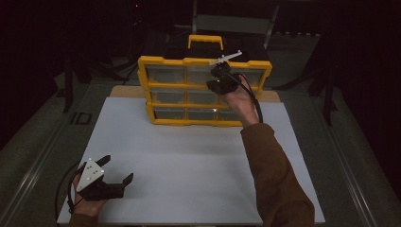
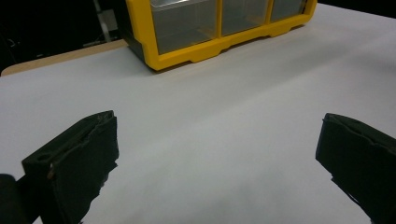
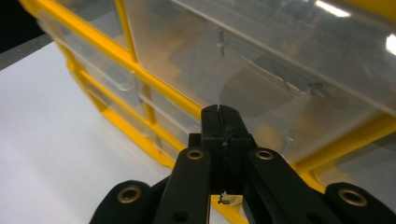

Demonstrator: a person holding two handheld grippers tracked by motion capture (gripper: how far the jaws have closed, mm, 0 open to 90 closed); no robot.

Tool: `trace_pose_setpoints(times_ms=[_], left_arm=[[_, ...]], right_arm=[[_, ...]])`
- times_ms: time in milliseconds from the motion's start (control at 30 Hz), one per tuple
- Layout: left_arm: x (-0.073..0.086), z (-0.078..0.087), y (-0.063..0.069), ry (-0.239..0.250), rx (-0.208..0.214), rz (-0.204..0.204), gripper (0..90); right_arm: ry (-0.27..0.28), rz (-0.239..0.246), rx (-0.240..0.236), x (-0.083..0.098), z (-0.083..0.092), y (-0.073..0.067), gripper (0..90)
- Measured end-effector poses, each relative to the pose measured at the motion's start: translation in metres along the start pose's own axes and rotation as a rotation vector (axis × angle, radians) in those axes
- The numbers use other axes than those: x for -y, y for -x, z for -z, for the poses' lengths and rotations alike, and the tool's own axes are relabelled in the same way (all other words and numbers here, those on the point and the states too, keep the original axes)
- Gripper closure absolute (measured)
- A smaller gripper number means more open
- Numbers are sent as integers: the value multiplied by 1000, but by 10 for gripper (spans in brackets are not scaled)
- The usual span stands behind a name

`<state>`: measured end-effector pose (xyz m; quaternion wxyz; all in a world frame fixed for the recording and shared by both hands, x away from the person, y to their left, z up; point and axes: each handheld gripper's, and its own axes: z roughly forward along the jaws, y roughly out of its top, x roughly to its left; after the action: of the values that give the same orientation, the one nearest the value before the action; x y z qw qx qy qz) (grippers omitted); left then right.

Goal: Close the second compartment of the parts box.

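A yellow drawer cabinet point(image 1: 203, 61) with clear plastic drawers stands at the back of the white board point(image 1: 189, 156). My right gripper point(image 1: 218, 80) is held up against its top row, near the right-hand drawer point(image 1: 250, 75). In the right gripper view the jaws are shut with nothing between them point(image 3: 219, 111), their tips close to a clear drawer front point(image 3: 261, 60); whether they touch it I cannot tell. My left gripper point(image 1: 118, 168) rests low at the board's near left corner, open and empty. In its own view the left gripper point(image 2: 217, 126) faces the cabinet's bottom row point(image 2: 196, 51).
The cabinet has a yellow carry handle point(image 1: 205, 40) on top. A brown-sleeved forearm point(image 1: 274, 175) crosses the right side of the board. A tan tabletop edge point(image 2: 60, 58) shows beyond the board. The surroundings are dark.
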<state>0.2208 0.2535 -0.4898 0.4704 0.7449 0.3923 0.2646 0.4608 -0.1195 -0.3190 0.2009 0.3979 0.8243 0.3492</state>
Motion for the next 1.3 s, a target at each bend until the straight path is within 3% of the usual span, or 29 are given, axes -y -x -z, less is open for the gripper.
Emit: trace_pose_setpoints(times_ms=[400, 567, 767, 933, 1133, 1300], left_arm=[[0, 0, 0, 1, 0, 0, 0], [0, 1, 0, 1, 0, -4, 0], [0, 0, 1, 0, 0, -6, 0], [0, 0, 1, 0, -2, -7, 0], [0, 0, 1, 1, -1, -8, 0], [0, 0, 1, 1, -2, -9, 0]], right_arm=[[6, -2, 7, 5, -3, 1, 900], [1, 54, -12, 16, 6, -4, 900], [-16, 109, -48, 40, 16, -16, 893], [-15, 127, -99, 61, 23, -24, 846], [-13, 137, -155, 87, 30, -30, 741], [-24, 137, -160, 112, 32, -35, 619]])
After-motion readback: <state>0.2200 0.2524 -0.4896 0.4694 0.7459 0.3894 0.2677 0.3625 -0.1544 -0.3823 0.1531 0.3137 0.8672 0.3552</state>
